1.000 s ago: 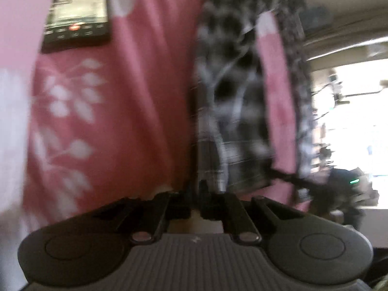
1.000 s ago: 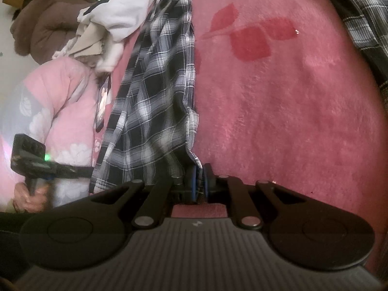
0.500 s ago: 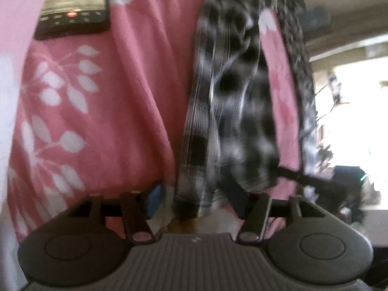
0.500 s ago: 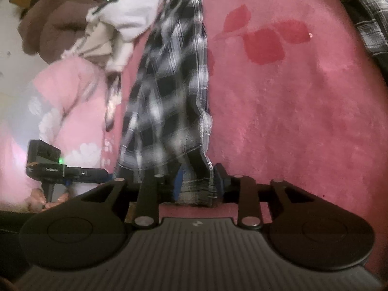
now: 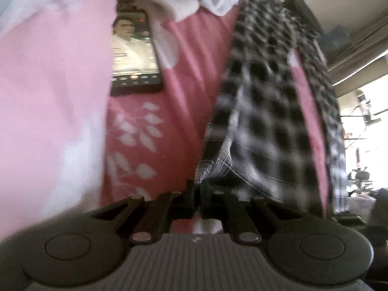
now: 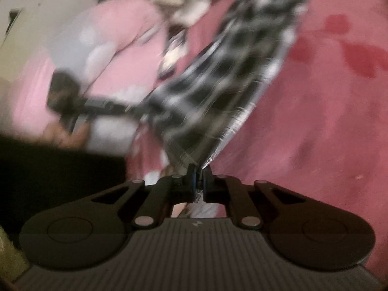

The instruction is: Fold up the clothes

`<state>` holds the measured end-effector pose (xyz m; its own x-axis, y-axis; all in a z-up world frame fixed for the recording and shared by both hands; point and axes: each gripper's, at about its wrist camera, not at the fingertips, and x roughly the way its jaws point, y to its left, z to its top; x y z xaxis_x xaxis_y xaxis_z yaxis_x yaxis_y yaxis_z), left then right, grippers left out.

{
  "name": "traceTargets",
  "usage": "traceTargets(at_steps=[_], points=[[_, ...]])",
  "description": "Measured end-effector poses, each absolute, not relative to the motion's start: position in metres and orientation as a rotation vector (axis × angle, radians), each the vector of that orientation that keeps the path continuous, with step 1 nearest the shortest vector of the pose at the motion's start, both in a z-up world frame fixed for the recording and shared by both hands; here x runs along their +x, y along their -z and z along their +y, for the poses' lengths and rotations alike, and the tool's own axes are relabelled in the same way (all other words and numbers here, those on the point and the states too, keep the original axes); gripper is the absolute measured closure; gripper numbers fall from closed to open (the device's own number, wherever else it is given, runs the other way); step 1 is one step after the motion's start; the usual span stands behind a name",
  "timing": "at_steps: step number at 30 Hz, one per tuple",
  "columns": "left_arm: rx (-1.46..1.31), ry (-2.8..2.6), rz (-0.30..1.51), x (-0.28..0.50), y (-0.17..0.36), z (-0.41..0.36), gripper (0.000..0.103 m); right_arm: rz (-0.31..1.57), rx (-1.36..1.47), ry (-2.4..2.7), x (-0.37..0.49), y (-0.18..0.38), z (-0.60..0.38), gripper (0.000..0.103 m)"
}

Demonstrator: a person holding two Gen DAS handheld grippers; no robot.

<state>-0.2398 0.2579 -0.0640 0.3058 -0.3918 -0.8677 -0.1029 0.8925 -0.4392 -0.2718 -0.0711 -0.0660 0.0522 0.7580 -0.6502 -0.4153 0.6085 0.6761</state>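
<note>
A black-and-white plaid shirt (image 5: 262, 121) lies stretched along the pink bedspread (image 5: 184, 77). My left gripper (image 5: 197, 190) is shut on the shirt's near edge, with cloth pinched between its fingers. In the right wrist view the same plaid shirt (image 6: 218, 84) runs diagonally up from my right gripper (image 6: 198, 178), which is shut on a hem corner. The left gripper (image 6: 65, 97) also shows there at the left, blurred, with a hand (image 6: 65, 133) holding it.
A phone (image 5: 133, 55) with a lit screen lies on the bedspread left of the shirt. White garments (image 5: 194, 0) are piled at the far end. A pale pink quilt (image 5: 48, 97) fills the left. Bare pink blanket (image 6: 327, 121) spreads to the right of the shirt.
Half a second ago both grippers stood open around the shirt's hem; now both are shut on it. Both views have shifted and blurred, and the shirt is pulled taut.
</note>
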Motion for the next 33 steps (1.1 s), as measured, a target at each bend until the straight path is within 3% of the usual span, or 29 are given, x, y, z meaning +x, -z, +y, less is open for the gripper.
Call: traceTargets(at_steps=[6,9,13,17,19,24,29,33], points=[[-0.418,0.207,1.297,-0.247,0.069,0.252,0.099,1.196,0.210,-1.012,-0.283,0.039,-0.057,0.100],[-0.413,0.196,1.319,-0.252,0.070,0.250,0.099,1.300,0.245,-0.937,-0.276,0.057,-0.063,0.100],[-0.361,0.185,1.225,-0.260,0.039,0.253,0.099,1.275,0.206,-0.956,-0.275,0.048,-0.055,0.100],[-0.279,0.165,1.322,-0.266,0.060,0.246,0.099,1.271,0.167,-1.007,-0.277,0.048,-0.045,0.100],[-0.283,0.155,1.349,-0.267,0.068,0.243,0.099,1.367,0.154,-0.955,-0.273,0.071,-0.039,0.100],[-0.233,0.152,1.263,-0.277,0.042,0.248,0.099,1.242,0.136,-1.007,-0.273,0.040,-0.035,0.100],[-0.252,0.149,1.300,-0.281,0.047,0.250,0.099,1.360,0.128,-0.909,-0.270,0.069,-0.041,0.100],[-0.266,0.146,1.330,-0.285,0.051,0.251,0.099,1.197,0.150,-0.996,-0.269,0.030,-0.038,0.100]])
